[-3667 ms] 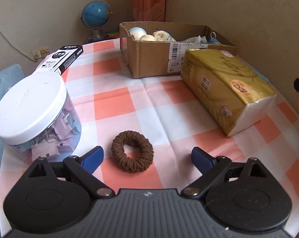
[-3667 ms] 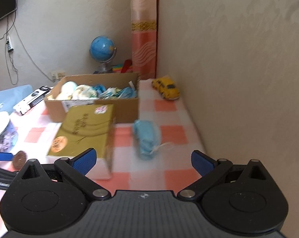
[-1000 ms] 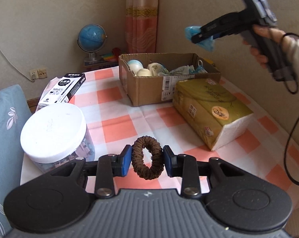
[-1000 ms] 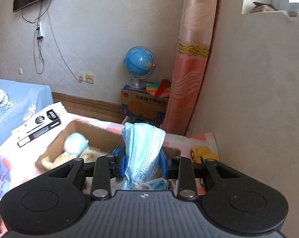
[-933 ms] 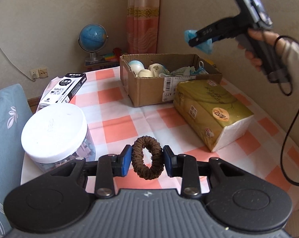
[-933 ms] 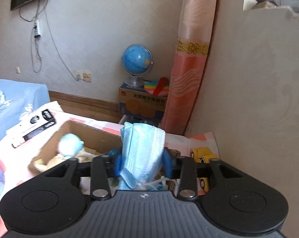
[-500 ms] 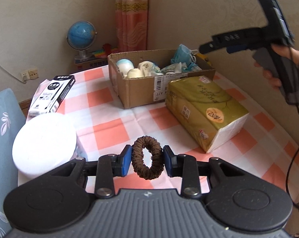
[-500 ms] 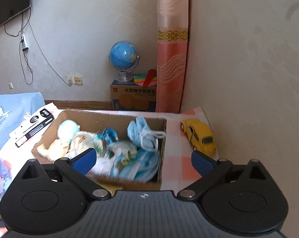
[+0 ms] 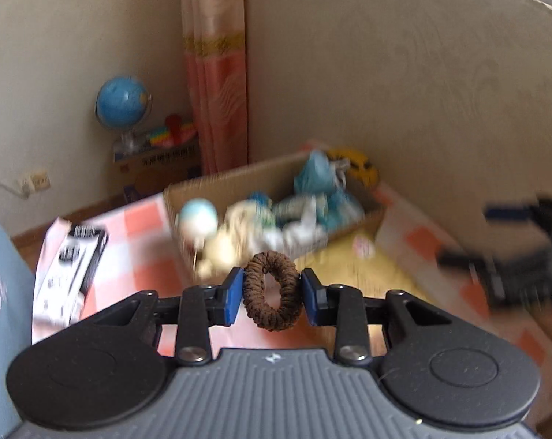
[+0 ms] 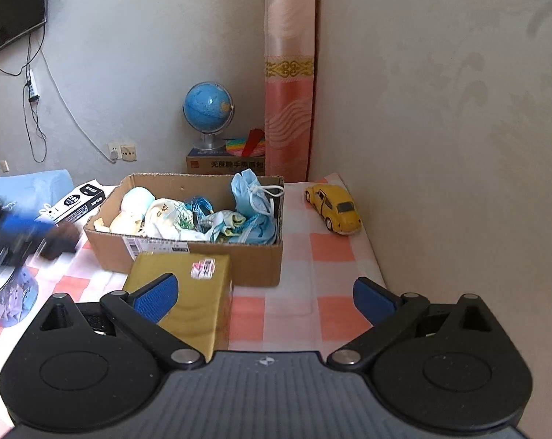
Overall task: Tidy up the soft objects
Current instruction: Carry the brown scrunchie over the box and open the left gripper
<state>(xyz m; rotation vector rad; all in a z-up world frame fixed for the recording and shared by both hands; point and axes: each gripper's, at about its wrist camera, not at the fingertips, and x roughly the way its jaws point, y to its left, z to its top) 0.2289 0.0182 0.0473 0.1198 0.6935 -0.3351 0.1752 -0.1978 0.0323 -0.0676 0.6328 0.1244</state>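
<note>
My left gripper [image 9: 272, 298] is shut on a brown knitted hair scrunchie [image 9: 272, 299] and holds it in the air in front of the open cardboard box [image 9: 239, 183]. The box [image 10: 199, 252] holds several soft things, with a light blue face mask [image 10: 252, 192] at its right end. My right gripper [image 10: 265, 294] is open and empty, low over the table near the box's right front corner. The left gripper also shows blurred at the left of the right wrist view [image 10: 23, 232].
A gold tissue pack [image 10: 188, 292] lies in front of the box. A yellow toy car [image 10: 334, 214] stands by the wall. A jar with a white lid [image 10: 5, 292] and a black-and-white carton [image 9: 71, 263] are at the left. A globe [image 10: 208, 109] stands behind the table.
My left gripper has carried the scrunchie up and toward the box. My right gripper dropped the blue mask in the box about half a second ago and has pulled back and down.
</note>
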